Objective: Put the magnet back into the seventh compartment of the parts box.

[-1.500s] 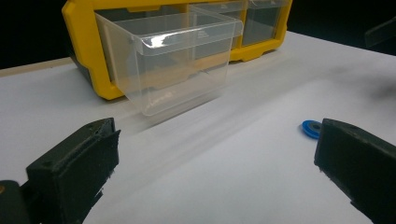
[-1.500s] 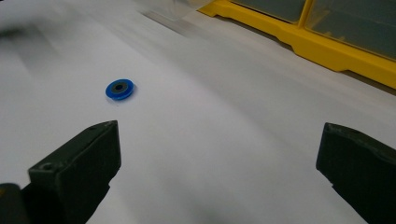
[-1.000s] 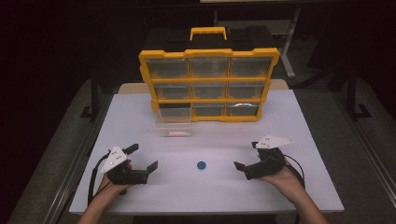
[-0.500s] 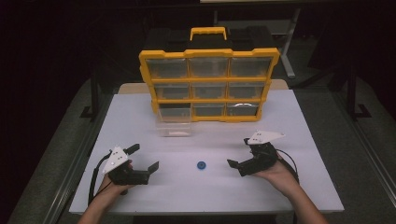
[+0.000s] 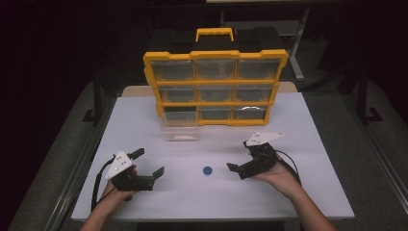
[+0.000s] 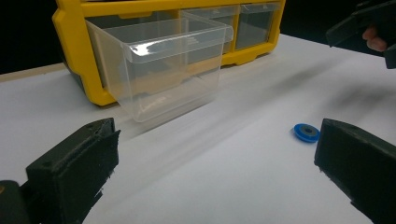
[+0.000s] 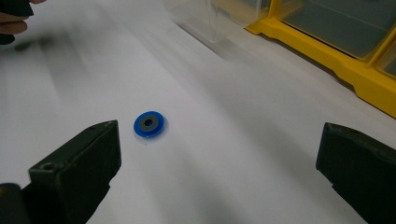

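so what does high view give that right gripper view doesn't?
High view alone: the organizer's black handle, all nine compartments, and both forearms. Right gripper view alone: the blue disc's dark centre with its hole, seen between the right gripper's open jaws. Both share the disc, the white table, the clear drawer and the yellow organizer.
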The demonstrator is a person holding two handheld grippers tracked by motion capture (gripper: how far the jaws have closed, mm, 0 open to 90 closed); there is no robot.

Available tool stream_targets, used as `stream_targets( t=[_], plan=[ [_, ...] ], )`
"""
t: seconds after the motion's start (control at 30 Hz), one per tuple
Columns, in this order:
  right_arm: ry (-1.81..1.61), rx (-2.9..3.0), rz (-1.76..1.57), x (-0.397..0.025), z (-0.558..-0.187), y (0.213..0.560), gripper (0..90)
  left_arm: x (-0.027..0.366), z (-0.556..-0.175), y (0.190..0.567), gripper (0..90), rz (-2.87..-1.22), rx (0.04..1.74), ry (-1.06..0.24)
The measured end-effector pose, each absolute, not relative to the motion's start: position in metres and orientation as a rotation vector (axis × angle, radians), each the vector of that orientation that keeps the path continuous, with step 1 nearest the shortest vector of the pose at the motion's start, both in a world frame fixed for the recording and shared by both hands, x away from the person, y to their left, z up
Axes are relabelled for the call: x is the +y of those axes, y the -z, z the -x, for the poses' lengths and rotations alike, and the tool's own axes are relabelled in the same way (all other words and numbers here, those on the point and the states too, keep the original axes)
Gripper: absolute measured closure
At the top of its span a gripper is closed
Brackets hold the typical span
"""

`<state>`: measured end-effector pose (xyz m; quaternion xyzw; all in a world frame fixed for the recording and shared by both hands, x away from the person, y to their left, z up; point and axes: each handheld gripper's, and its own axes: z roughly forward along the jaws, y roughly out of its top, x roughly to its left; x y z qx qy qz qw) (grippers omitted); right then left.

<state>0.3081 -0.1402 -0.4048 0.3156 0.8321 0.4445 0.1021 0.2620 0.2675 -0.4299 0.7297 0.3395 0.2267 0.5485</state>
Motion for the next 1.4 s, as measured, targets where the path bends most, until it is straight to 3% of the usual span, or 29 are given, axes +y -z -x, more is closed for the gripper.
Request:
stream_targets(
  t=[1.4],
  plan=[
    [-1.274,2.584,-0.825,-0.094,-0.331,0.401,1.2,0.267,-0.263,0.431,0.0,-1.739,0.802,-0.528]
  ],
)
